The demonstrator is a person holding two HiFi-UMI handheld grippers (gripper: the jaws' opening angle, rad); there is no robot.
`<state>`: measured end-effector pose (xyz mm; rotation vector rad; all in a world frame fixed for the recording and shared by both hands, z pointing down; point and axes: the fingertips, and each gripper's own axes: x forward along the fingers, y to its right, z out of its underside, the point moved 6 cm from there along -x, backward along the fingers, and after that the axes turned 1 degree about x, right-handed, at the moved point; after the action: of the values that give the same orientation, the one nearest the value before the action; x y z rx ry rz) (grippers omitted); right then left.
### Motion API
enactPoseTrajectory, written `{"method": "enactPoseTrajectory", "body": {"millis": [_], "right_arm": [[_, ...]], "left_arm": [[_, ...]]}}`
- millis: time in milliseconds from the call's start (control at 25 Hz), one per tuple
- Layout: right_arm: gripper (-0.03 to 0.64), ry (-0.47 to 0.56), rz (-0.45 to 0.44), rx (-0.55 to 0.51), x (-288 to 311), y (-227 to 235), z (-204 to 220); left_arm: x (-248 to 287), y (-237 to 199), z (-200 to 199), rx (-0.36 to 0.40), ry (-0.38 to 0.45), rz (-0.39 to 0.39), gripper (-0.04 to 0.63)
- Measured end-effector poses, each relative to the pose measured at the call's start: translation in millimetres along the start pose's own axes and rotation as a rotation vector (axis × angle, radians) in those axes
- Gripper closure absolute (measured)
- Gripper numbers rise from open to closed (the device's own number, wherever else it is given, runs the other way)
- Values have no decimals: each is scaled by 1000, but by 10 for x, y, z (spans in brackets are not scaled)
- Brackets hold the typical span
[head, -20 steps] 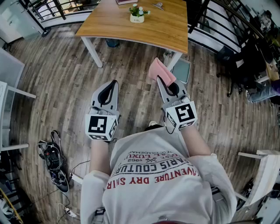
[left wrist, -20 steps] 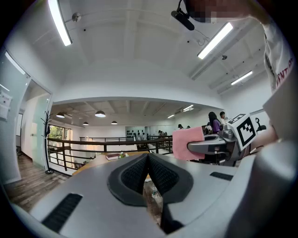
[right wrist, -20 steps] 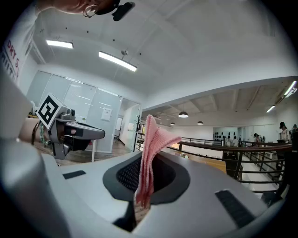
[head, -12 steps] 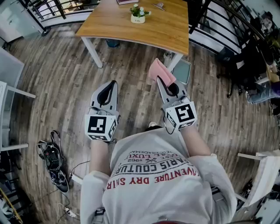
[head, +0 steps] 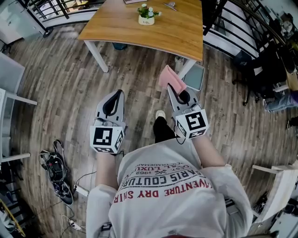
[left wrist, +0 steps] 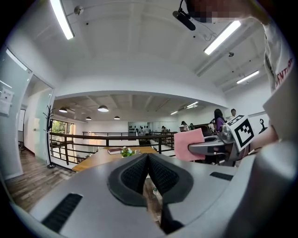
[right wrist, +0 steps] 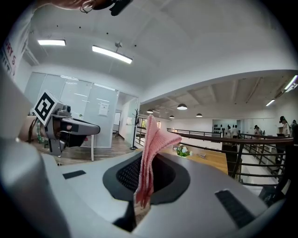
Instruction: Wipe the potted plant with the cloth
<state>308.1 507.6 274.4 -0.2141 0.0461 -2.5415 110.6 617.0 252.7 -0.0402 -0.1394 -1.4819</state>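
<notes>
I am standing on the wooden floor (head: 65,83), well back from the worktop (head: 135,32), and I am holding both grippers out in front of me, roughly level. My right gripper (head: 171,86) is clamping the pink cloth (head: 170,77). In the right gripper view the folded fabric is pinched between the two dark pads. Its upper part is rising past the tips and flopping over to the right, and its lower edge is hanging down into the slot behind the pads.

My left gripper (head: 119,93) is carrying nothing; in the left gripper view its pads are pressing together with nothing between them. The two grippers are pointing side by side toward the worktop, apart from each other.

The potted plant (head: 146,14) is sitting upright in a small pale pot on the far part of the worktop, with green leaves and a few light blossoms on top. It is well apart from both grippers and from the cloth, and nothing is touching it. A reddish book (head: 135,1) is lying beyond it at the far edge. A small metallic-looking thing (head: 168,6) is lying to the plant's right; I cannot tell what it is. One of my shoes (head: 159,114) is showing on the floor between the two grippers.
</notes>
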Motion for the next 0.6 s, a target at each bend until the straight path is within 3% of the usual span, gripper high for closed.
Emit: {"method": "enactPoseTrajectory", "body": {"millis": [240,600], "right_arm": [[580,-13,-12,37,574,595,155],[580,-35,-65,45,1848,1851,133]], "left_arm": [[648,-189,42,9,-27,-48,580],[2194,-636,-89,-12,-50,-125,580]]}}
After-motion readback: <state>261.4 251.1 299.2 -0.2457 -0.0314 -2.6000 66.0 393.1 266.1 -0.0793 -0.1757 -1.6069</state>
